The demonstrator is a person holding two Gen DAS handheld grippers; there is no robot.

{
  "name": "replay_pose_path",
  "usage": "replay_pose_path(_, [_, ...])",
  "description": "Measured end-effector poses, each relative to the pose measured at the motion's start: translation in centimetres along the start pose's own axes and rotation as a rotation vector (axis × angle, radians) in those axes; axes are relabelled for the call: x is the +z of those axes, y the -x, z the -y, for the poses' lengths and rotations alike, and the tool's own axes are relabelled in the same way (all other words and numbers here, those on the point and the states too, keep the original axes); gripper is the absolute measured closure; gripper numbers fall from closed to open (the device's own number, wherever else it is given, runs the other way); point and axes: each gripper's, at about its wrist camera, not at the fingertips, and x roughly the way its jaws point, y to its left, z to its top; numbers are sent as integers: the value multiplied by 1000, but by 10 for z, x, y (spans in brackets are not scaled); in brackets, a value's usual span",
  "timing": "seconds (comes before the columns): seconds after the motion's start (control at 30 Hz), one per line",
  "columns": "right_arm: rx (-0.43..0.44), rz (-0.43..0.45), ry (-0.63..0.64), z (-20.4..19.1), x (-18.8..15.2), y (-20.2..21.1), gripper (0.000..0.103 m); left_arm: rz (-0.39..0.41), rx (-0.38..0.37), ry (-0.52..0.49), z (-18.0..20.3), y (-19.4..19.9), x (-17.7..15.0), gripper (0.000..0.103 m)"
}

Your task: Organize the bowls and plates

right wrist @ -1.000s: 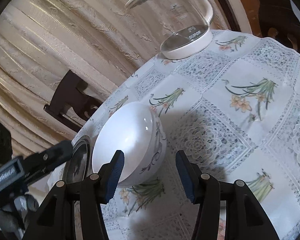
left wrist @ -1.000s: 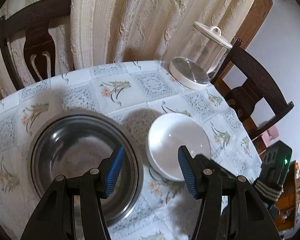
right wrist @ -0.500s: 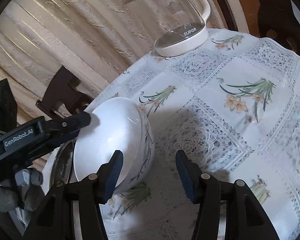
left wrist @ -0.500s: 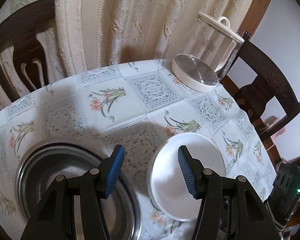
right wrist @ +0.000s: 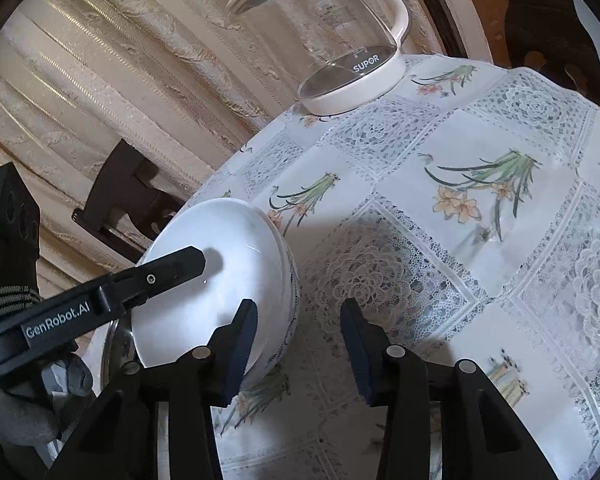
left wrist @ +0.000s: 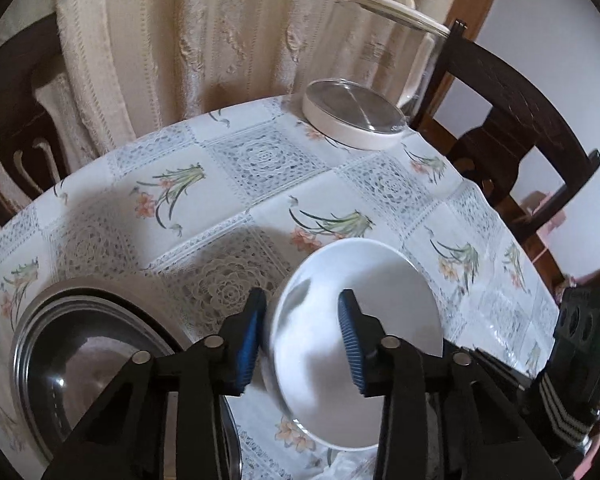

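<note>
Fingers, left (left wrist: pixel 298 334): apart, straddling white bowl (left wrist: pixel 364 320) near-left rim, not yet clamped.
Fingers, right (right wrist: pixel 298 338): apart, empty, beside bowl.
Nearer: left.

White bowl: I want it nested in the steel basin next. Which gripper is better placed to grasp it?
Left gripper: its open fingers straddle the white bowl's rim. Right gripper sits beside it.

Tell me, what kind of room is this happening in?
Most likely a home dining room: a round table under a floral lace-pattern tablecloth, dark wooden dining chairs around it, heavy cream curtains behind, and a glass electric kettle on the table.
</note>
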Motion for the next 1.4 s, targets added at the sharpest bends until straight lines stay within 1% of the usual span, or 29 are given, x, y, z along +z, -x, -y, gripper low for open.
replay_pose_path(0.07, [18,-1,-13,2,-1,0,58,1,4,4,0,0,-1,66])
replay_pose_path(0.17, [88,-42,-34,1,-3,-5,61,2,13,15,0,1,-3,66])
replay_pose_path(0.23, [111,-60,-23,-3,-5,-8,63,8,14,23,-1,2,-4,66])
replay_pose_path(0.33, [80,-50,14,-11,-7,-8,63,12,14,26,1,4,-5,66])
replay_pose_path(0.4, [83,-47,-1,-8,-6,-7,64,12,16,26,2,4,-5,66])
replay_pose_path(0.57, [44,0,23,-8,-2,0,64,-11,9,33,4,-1,-9,66])
replay_pose_path(0.77, [55,24,21,-6,2,6,65,-8,-5,40,6,3,-11,66])
replay_pose_path(1.1, [106,76,46,-21,6,27,64,40,-18,39,7,36,-10,66])
replay_pose_path(1.23, [130,67,79,-39,5,29,64,63,-6,50,-2,54,-14,66])
replay_pose_path(1.4, [166,45,126,-71,4,27,64,93,14,86,-25,82,-22,66])
